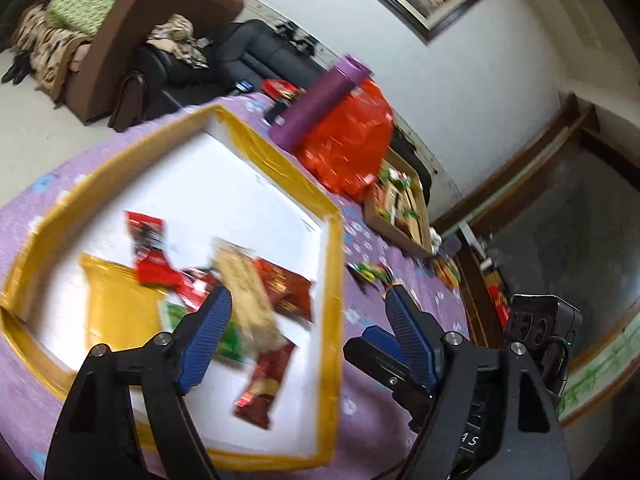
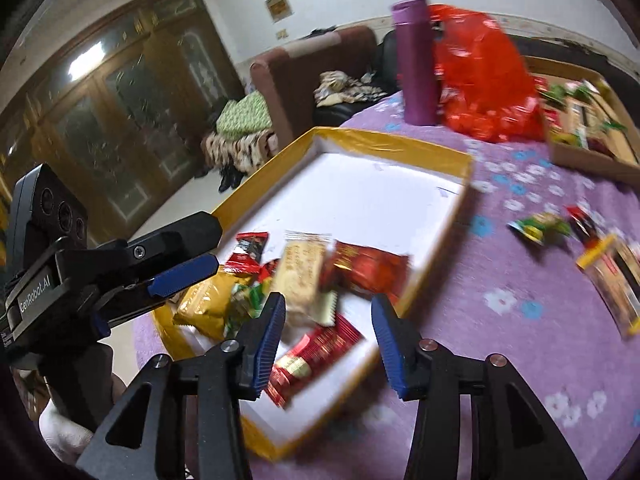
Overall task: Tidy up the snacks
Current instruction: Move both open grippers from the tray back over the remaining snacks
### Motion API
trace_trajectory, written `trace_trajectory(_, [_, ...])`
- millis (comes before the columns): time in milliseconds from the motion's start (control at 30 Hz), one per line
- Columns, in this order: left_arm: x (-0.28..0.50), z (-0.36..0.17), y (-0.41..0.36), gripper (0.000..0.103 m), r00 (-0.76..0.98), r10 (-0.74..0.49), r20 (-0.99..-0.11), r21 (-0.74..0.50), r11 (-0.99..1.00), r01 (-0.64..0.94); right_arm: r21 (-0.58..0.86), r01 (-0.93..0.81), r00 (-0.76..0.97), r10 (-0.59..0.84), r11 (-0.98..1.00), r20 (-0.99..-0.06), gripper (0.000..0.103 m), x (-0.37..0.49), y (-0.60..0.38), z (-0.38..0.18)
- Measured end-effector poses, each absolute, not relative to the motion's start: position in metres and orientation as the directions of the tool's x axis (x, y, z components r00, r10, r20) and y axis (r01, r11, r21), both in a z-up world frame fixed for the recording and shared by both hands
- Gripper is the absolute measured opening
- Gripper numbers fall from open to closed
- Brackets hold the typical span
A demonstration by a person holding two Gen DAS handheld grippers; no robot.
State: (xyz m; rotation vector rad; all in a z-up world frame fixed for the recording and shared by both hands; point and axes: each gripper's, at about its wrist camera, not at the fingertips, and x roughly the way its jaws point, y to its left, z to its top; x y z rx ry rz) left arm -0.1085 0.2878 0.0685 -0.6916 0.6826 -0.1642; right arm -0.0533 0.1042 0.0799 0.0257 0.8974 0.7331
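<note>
A white tray with a yellow rim (image 1: 332,280) (image 2: 400,142) lies on the purple flowered cloth. In it are several snack packs: a beige cracker pack (image 1: 244,300) (image 2: 300,276), a yellow pack (image 1: 120,304) (image 2: 208,304), red packs (image 1: 148,248) (image 2: 368,268) and a red bar (image 1: 264,384) (image 2: 312,356). My left gripper (image 1: 306,298) hangs open over the tray; the blurred cracker pack lies between its fingers, untouched by the pads. My right gripper (image 2: 327,302) is open above the tray's near corner, gripping nothing. The left gripper (image 2: 200,248) also shows at the tray's left edge.
Loose sweets (image 2: 540,226) (image 1: 370,272) and a yellow-edged pack (image 2: 612,284) lie on the cloth right of the tray. Behind stand a purple bottle (image 2: 418,64), a red plastic bag (image 2: 484,76) and a cardboard box (image 2: 592,160) of snacks. A sofa is beyond the table.
</note>
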Motion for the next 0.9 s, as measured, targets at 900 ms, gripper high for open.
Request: trace_trajectory(900, [-0.087,0.064,0.122,0.079,0.572,-0.453,-0.684,-0.489,0.866,0.102,0.510,-0.232,0.538,0.546,0.828,-0.642,0.053,-0.047,-0.112,0.051])
